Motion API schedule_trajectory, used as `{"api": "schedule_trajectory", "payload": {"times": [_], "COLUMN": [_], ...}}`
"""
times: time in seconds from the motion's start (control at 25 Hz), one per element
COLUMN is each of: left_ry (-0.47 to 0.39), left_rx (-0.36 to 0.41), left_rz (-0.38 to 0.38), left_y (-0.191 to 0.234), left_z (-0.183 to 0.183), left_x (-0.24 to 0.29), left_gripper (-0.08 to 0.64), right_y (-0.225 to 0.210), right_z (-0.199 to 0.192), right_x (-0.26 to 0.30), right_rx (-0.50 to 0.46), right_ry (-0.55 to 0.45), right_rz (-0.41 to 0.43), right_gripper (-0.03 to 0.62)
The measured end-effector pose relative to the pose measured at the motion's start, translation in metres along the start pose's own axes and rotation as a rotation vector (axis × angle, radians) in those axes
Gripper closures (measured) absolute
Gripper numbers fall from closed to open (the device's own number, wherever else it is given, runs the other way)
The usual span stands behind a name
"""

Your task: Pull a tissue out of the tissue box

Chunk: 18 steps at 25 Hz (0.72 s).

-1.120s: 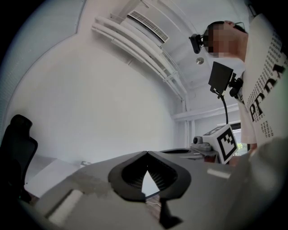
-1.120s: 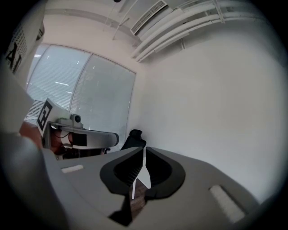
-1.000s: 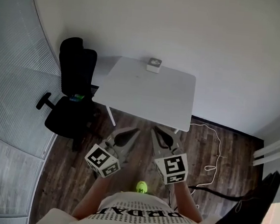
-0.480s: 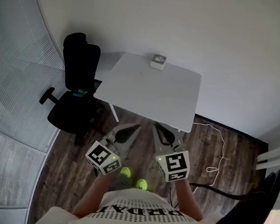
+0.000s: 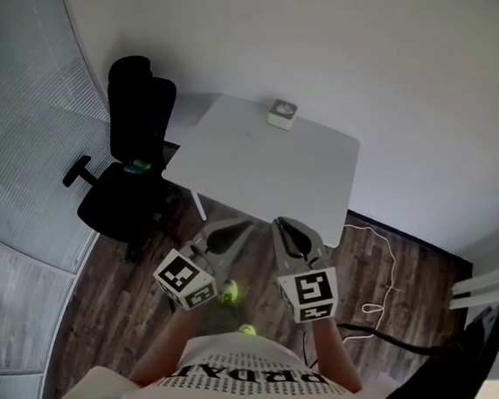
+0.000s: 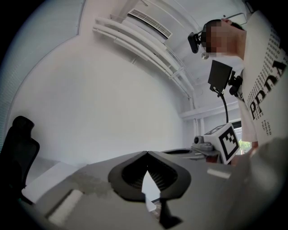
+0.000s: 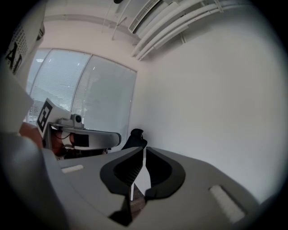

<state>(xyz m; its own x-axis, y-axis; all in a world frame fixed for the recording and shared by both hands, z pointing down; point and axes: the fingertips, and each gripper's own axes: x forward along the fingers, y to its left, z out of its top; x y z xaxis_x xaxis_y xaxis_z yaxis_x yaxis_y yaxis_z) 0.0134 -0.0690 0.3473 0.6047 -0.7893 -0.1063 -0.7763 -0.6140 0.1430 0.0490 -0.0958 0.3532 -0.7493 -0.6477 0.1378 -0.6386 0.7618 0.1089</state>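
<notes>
Bench (image 5: 269, 174) sits closer to both grippers than a second ago. Head view: tissue box (image 5: 282, 114) is on the bench's far edge, well apart from left gripper (image 5: 243, 227) and right gripper (image 5: 279, 224). Left gripper view: fingers (image 6: 128, 174) closed together, nothing held. Right gripper view: fingers closed too, empty.

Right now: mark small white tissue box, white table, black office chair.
small white tissue box (image 5: 281, 114), head view, top face
white table (image 5: 269, 174), head view, bare top
black office chair (image 5: 139, 112), head view, backrest
</notes>
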Motion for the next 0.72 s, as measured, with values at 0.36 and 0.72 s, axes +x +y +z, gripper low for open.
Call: {"api": "schedule_trajectory", "payload": {"times": [0.36,0.72], "left_ry": [-0.020,-0.024], "left_rx": [-0.002,-0.020], "left_rz": [0.008,-0.062], "left_y": [0.065,0.130], "left_z": [0.015,0.028], "left_x": [0.014,0.043], "left_gripper": [0.569,0.569], "right_y": [-0.011,-0.037], "right_z": [0.014,0.025], "right_x": [0.065,0.125], "right_rx": [-0.033,-0.041], "right_ry": [-0.003,0.025], "right_rz": [0.002,-0.062], "right_gripper": [0.566,0.566]}}
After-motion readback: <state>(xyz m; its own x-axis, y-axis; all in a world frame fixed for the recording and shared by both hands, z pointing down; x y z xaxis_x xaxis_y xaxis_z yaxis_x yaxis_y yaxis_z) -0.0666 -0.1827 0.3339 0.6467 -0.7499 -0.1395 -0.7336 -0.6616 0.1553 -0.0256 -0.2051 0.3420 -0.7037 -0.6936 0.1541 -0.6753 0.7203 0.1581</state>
